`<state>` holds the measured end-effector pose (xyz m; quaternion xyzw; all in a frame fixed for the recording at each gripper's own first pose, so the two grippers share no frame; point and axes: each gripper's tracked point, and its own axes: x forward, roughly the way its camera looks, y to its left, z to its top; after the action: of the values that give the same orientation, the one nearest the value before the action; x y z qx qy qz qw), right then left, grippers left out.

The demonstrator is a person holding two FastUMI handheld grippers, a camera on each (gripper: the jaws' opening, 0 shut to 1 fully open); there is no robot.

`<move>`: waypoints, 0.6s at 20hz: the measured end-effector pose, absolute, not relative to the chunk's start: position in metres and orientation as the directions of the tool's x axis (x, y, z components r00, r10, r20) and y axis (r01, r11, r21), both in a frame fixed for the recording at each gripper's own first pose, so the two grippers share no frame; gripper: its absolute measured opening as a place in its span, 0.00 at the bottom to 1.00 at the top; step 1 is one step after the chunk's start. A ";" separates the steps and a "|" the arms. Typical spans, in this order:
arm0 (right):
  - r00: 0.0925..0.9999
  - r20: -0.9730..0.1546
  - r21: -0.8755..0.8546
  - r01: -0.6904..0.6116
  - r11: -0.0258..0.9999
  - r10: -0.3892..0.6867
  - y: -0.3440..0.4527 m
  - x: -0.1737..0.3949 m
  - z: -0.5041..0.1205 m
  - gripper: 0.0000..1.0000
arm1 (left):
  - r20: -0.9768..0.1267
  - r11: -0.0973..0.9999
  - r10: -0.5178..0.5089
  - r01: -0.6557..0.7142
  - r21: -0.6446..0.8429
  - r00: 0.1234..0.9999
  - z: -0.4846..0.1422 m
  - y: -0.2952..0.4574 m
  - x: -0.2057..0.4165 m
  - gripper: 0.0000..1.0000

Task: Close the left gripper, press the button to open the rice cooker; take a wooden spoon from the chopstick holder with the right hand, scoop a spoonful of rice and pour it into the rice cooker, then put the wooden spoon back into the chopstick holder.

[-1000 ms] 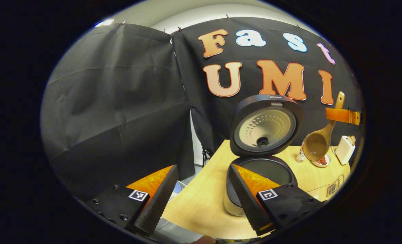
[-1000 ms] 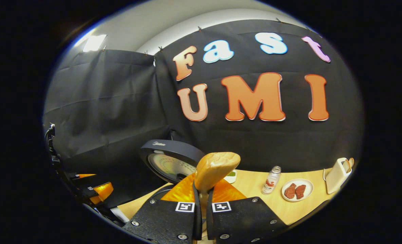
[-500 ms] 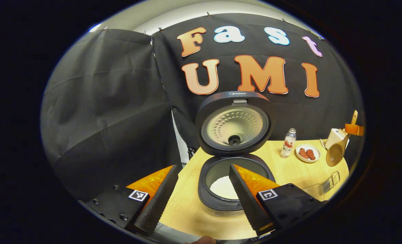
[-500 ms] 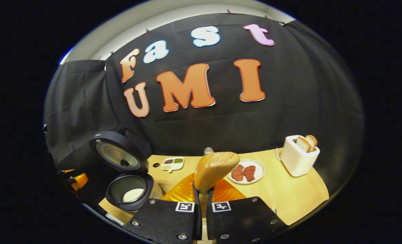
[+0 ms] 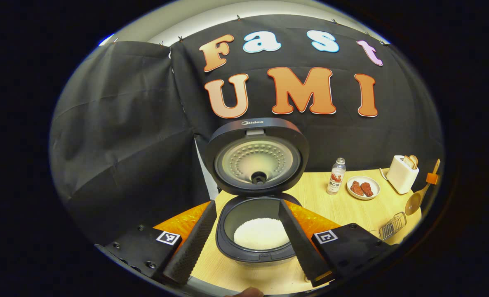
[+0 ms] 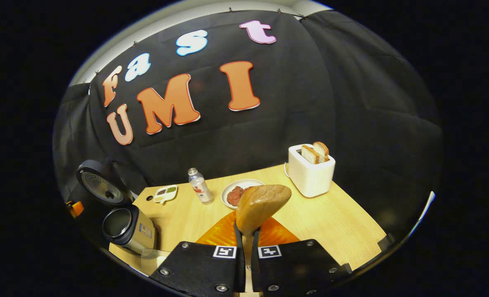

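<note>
Dark rice cooker holds white rice; tan wooden spoon; white toaster.

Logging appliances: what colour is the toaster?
White toaster, bread slices in its slots; clearest in the right gripper view.

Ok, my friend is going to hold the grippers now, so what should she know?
Left gripper: open, holding nothing, hanging over the rice cooker.
Right gripper: shut on the wooden spoon. Its bowl looks empty in the left gripper view, where it hangs above the chopstick holder.
Rice cooker: lid up, rice in the pot.
Done: cooker opened, spoon taken out; the rice in the pot suggests the scoop has been poured.
Left: put the spoon back into the chopstick holder, a wire rack near the table's right front edge.
</note>
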<state>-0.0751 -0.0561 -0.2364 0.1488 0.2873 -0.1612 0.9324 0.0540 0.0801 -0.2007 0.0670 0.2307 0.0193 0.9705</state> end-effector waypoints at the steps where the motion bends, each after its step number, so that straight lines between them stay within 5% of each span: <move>1: 0.776 -0.592 0.196 0.401 0.895 -0.219 -0.059 -0.078 -0.243 0.05 | -0.441 0.990 0.068 -0.006 0.141 0.895 -0.198 0.076 0.055 1.00; 12: 0.715 -0.678 0.318 0.494 0.809 -0.170 -0.058 -0.090 -0.335 0.06 | -0.422 0.986 0.092 -0.022 0.168 0.902 -0.183 0.072 0.053 1.00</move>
<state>-0.0900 -0.0575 -0.3353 0.2464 0.3285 -0.1860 0.8926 0.0532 0.0715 -0.1825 0.0799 0.2193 0.0292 0.9719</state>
